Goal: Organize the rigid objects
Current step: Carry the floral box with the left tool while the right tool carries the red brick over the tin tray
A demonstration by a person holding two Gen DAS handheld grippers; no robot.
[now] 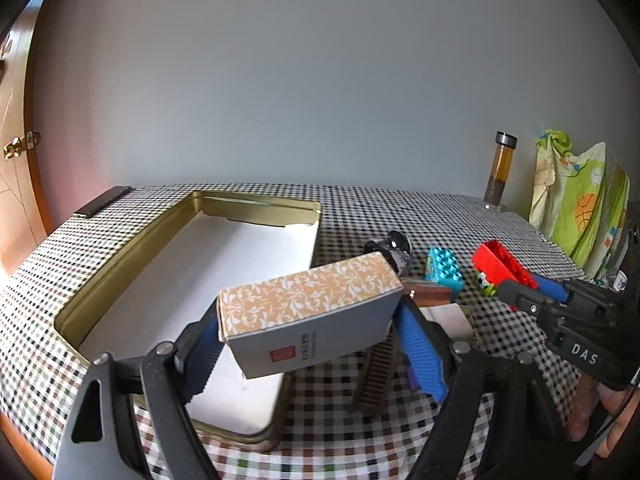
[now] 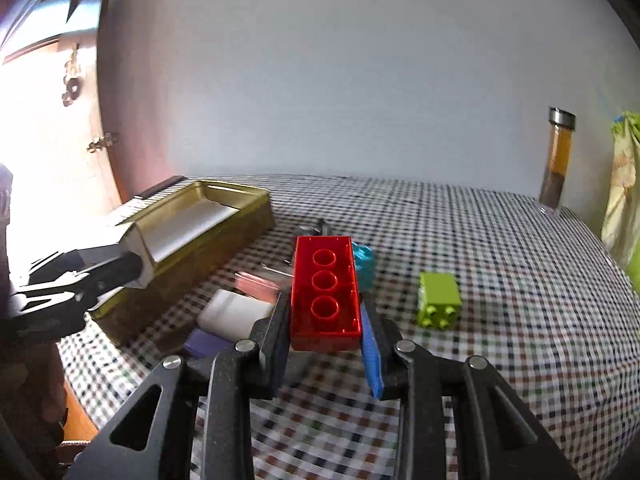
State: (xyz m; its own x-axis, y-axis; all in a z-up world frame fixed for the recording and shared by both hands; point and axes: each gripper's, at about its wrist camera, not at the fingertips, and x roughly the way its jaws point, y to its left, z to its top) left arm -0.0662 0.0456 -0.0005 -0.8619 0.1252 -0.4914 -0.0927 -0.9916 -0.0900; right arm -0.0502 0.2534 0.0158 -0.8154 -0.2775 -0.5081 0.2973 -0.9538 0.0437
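My left gripper (image 1: pixel 308 314) is shut on a cardboard box (image 1: pixel 308 300) with a tan floral top and a white side. It holds the box tilted above the near right corner of an open gold tin (image 1: pixel 120 264) lined with white paper. My right gripper (image 2: pixel 324 312) is shut on a red building brick (image 2: pixel 324 292), lifted off the checked tablecloth with its hollow underside facing the camera. In the left wrist view the red brick (image 1: pixel 500 266) and the right gripper (image 1: pixel 520 298) are at the right. In the right wrist view the tin (image 2: pixel 208 236) lies at the left.
On the cloth lie a teal brick (image 1: pixel 444 268), a lime-green brick (image 2: pixel 438 298), a copper-coloured case (image 2: pixel 256 286), a small white box (image 2: pixel 232 312), a brown comb (image 1: pixel 376 376) and a black roll (image 1: pixel 390 250). A glass bottle (image 2: pixel 558 160) and a green cloth (image 1: pixel 576 200) stand at the back right.
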